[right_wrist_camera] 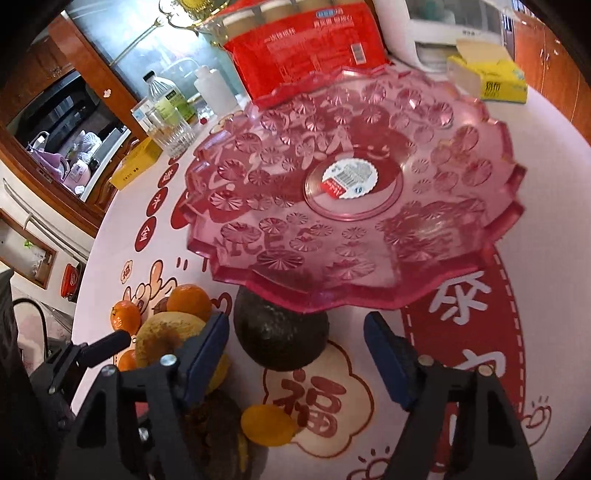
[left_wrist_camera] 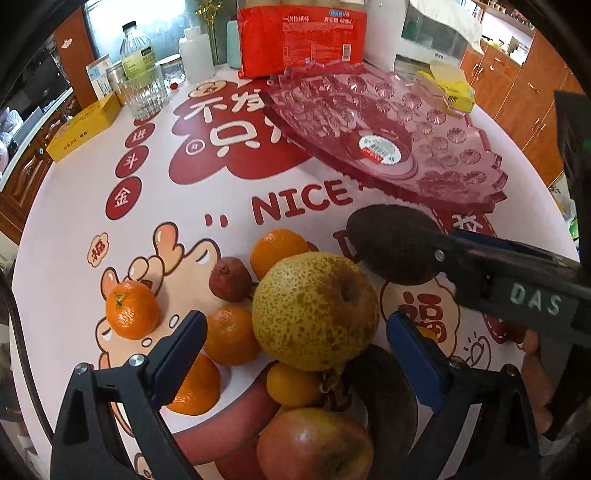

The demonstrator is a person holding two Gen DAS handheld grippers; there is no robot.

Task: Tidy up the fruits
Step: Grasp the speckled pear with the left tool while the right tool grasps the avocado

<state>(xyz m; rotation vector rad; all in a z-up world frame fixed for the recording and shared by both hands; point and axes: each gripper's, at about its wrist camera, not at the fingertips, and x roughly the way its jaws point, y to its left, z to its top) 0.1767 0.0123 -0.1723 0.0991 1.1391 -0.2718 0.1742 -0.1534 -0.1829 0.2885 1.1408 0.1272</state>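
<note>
A speckled yellow pear (left_wrist_camera: 314, 310) sits in a pile of fruit with several mandarins (left_wrist_camera: 133, 310), a shrivelled red fruit (left_wrist_camera: 229, 278), a red apple (left_wrist_camera: 314, 446) and a dark avocado (left_wrist_camera: 391, 243). My left gripper (left_wrist_camera: 295, 350) is open around the pear, its pads apart from it. My right gripper (right_wrist_camera: 295, 354) is open with the avocado (right_wrist_camera: 280, 336) between its fingers, not gripped; one finger (left_wrist_camera: 498, 266) shows in the left wrist view. An empty pink glass fruit plate (right_wrist_camera: 351, 184) stands just behind the avocado; it also shows in the left wrist view (left_wrist_camera: 388, 129).
A red pack of paper cups (left_wrist_camera: 299, 37), a glass tumbler (left_wrist_camera: 144, 92), bottles (left_wrist_camera: 136, 48), a yellow box (left_wrist_camera: 85, 129) and a yellow tissue box (right_wrist_camera: 487, 77) stand along the far table edge. A white appliance (right_wrist_camera: 450, 29) is at the back right.
</note>
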